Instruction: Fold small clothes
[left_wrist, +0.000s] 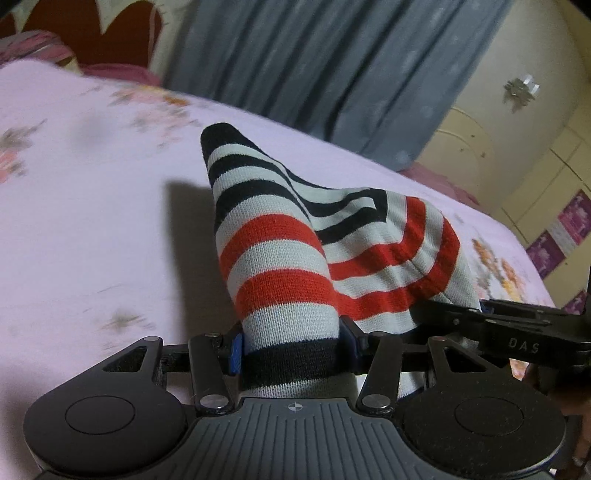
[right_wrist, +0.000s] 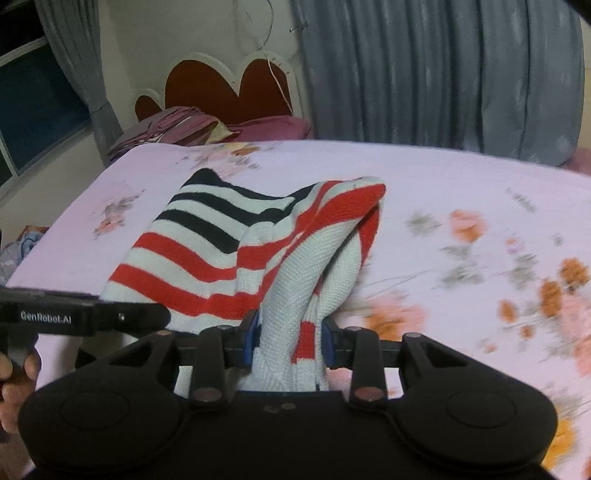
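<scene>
A small knitted garment (left_wrist: 280, 236) with red, black and pale stripes hangs lifted above the pink flowered bedsheet (left_wrist: 92, 221). My left gripper (left_wrist: 291, 350) is shut on one bunched edge of it, by a black band. In the right wrist view the same garment (right_wrist: 207, 236) drapes forward, and my right gripper (right_wrist: 291, 339) is shut on another bunched edge. Each gripper shows in the other's view: the right one (left_wrist: 509, 332) at the right edge, the left one (right_wrist: 74, 317) at the left, held by a hand (right_wrist: 14, 373).
The bed (right_wrist: 461, 177) fills most of both views. A heart-shaped headboard (right_wrist: 229, 92) and folded purple bedding (right_wrist: 173, 125) lie at its far end. Grey curtains (right_wrist: 443, 74) hang behind, and cream cupboards (left_wrist: 517, 147) stand to the right.
</scene>
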